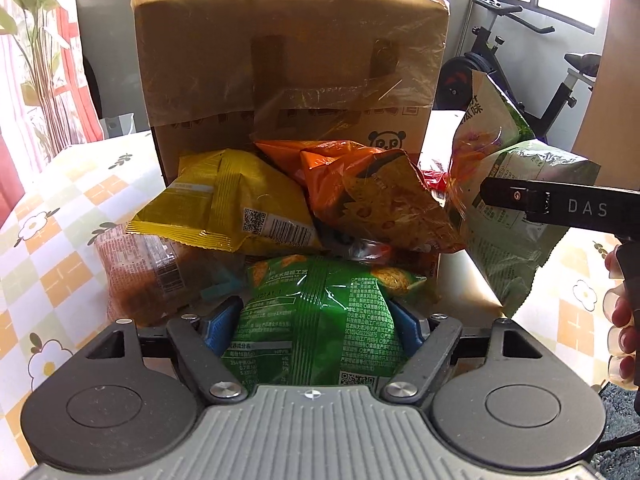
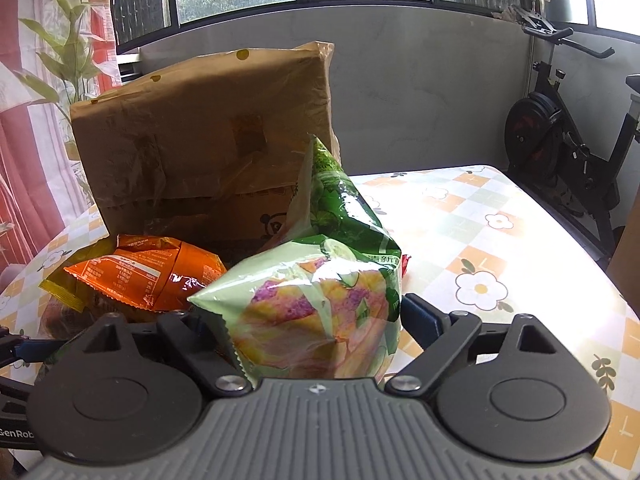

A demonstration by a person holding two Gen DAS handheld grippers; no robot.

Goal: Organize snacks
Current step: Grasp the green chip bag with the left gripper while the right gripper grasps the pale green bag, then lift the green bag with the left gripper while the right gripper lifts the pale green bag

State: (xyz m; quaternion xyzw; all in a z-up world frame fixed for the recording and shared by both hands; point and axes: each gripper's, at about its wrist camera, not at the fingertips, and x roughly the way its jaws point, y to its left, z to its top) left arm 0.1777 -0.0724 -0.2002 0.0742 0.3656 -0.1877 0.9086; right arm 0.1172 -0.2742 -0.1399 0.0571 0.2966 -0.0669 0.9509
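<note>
Two grippers, each clamped on a crinkly foil snack bag. L gripper: blue pads pinch a glossy dark-green bag, printed back side w/ QR code facing cam. R gripper: holds a puffy pale-green bag, serrated seam edge, chip graphics, raised above the table just beside the box. Cardboard box: brown, upright flap w/ wrinkled clear tape, panda print. Contents: yellow pillow bag, orange bags, clear-wrapped brownish pack at its left edge. Tablecloth: glossy, checkered, flower print.
</note>
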